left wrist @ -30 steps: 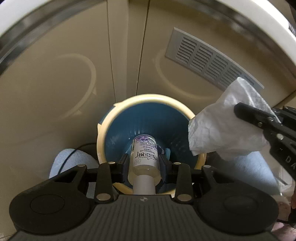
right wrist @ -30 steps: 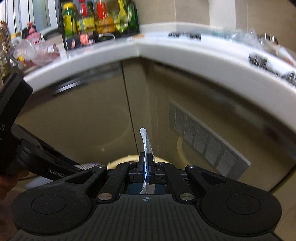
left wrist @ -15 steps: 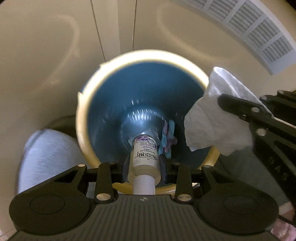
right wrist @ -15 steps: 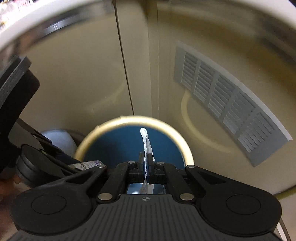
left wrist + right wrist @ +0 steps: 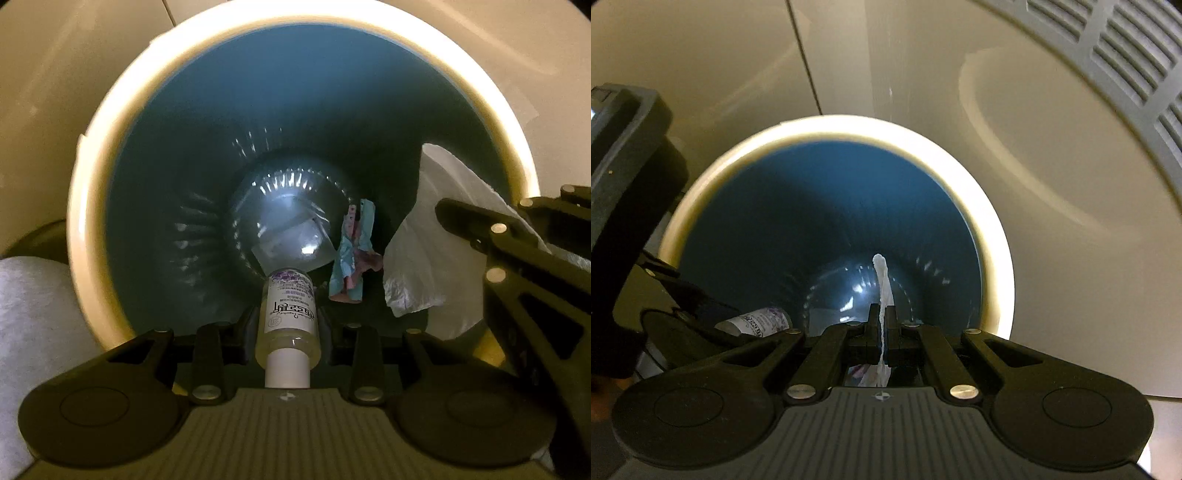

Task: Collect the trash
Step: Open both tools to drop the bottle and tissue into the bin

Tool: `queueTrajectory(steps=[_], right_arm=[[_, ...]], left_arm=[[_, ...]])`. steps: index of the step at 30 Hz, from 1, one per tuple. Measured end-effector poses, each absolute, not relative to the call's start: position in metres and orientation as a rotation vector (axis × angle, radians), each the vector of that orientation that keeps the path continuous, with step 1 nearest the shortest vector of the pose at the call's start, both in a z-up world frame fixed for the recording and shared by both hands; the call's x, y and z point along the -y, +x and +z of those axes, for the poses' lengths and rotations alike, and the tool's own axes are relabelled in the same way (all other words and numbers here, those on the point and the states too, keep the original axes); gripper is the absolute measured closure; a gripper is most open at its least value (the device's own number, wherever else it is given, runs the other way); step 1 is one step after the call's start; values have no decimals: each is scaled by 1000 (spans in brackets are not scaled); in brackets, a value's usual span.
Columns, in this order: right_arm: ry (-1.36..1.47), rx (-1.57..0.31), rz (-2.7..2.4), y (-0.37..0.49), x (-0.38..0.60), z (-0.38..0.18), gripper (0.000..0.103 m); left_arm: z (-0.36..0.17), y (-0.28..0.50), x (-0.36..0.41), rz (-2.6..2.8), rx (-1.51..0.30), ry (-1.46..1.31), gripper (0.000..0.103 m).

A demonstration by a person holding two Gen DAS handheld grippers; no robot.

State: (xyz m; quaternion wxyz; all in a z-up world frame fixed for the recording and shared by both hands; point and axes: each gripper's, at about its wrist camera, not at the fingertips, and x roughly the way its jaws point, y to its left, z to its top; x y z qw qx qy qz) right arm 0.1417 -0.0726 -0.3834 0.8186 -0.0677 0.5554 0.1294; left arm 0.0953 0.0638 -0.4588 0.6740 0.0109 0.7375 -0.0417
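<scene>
Both grippers now lower over bin (image 5: 110, 155): left (image 5: 286, 321) clamps bottle (image 5: 288, 314), right (image 5: 882, 328) pinches tissue (image 5: 882, 288), so drop is imminent, I'd say.

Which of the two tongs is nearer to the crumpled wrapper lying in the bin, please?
Left. The left tongs, holding the bottle, sit just beside the wrapper; the right tongs, clamping the tissue, are farther right.

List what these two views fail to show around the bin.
- Bottle cap: left wrist view, hidden behind the left claw body.
- Tissue spread: right wrist view shows it edge-on in the right claw.
- Bin outside and floor: cut off in both views.
</scene>
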Motion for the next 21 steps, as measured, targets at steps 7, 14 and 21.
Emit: queueTrajectory(steps=[7, 14, 21], right_arm=[[-166, -1240, 257, 150, 70, -405, 102], [-200, -1255, 254, 149, 65, -411, 102], [-214, -1262, 238, 151, 61, -418, 102]], left_arm=[[-482, 100, -62, -82, -1713, -16, 65], [-492, 103, -67, -62, -1714, -64, 65], [-488, 104, -70, -87, -1690, -110, 65]])
